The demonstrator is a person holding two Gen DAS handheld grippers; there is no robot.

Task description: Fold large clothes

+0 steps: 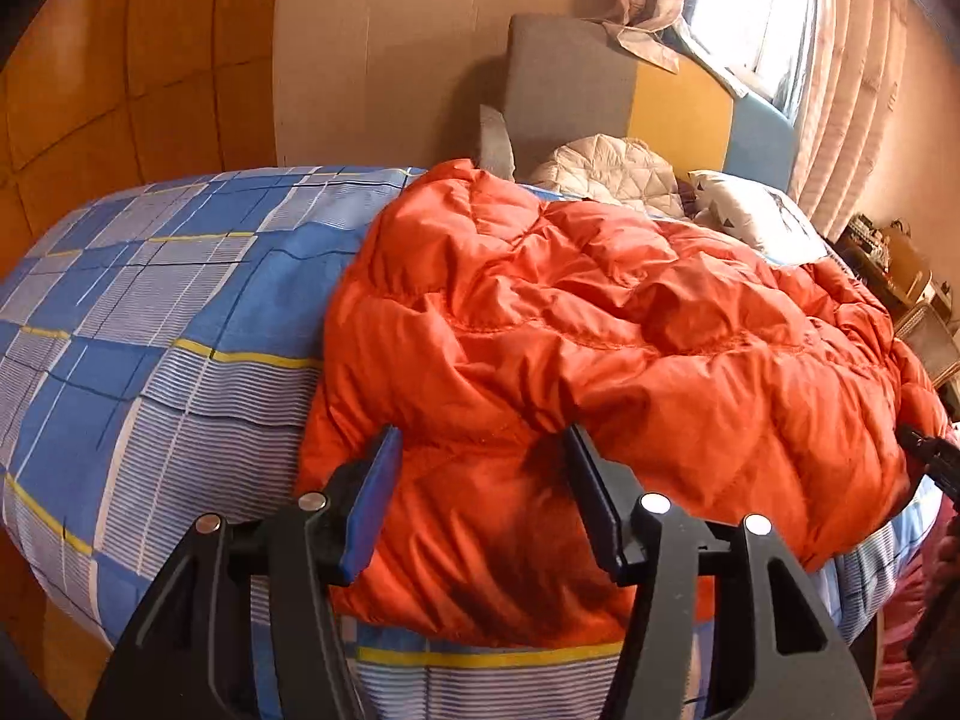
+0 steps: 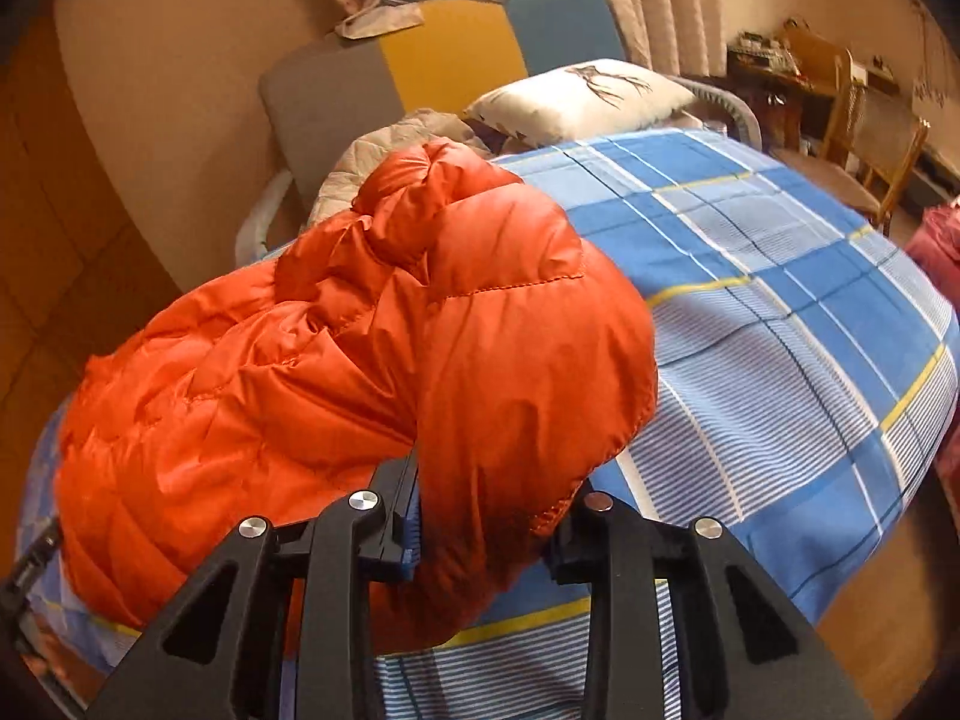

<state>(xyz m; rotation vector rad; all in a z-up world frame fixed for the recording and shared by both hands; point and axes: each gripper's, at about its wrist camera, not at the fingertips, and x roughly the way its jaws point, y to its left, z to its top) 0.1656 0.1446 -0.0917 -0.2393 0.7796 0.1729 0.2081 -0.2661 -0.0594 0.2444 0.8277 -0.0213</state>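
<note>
An orange quilted down jacket lies crumpled on a bed with a blue checked sheet. My left gripper is open, its jaws wide apart around the jacket's near edge at the bed's front. In the right wrist view the jacket bulges toward the camera. My right gripper is open with a thick fold of the jacket between its jaws; the right fingertip is hidden by the fabric. The right gripper also shows at the right edge of the left wrist view.
A white patterned pillow and a beige quilted blanket lie at the head of the bed by a grey, yellow and blue headboard. Curtains, a window, wooden chairs and a cluttered table stand beyond.
</note>
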